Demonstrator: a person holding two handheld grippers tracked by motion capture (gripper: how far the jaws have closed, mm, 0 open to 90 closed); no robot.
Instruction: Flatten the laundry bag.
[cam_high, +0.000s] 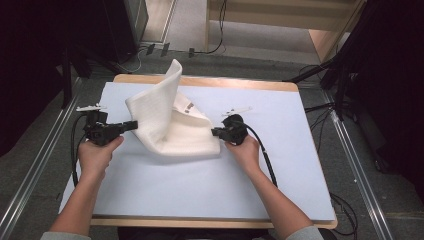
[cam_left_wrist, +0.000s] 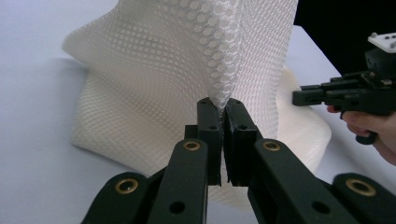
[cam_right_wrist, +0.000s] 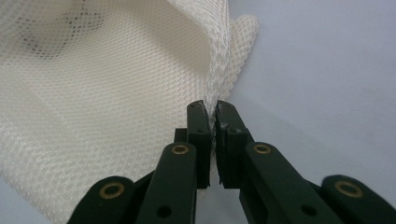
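White mesh cloth (cam_high: 170, 125) pinched by left gripper (cam_left_wrist: 223, 108), right gripper (cam_right_wrist: 211, 109), label (cam_high: 190, 106) unreadable

A white mesh cloth (cam_high: 167, 117) sits a little above the centre of the high view, on the pale blue table top; its weave is a fine pattern of small holes, plain in both gripper views; the lower part lies crumpled and folded on the surface; one flap stands up, rising to a point toward the upper middle of the frame; small dark marks show on the cloth's right half; its left and right edges are pinched.
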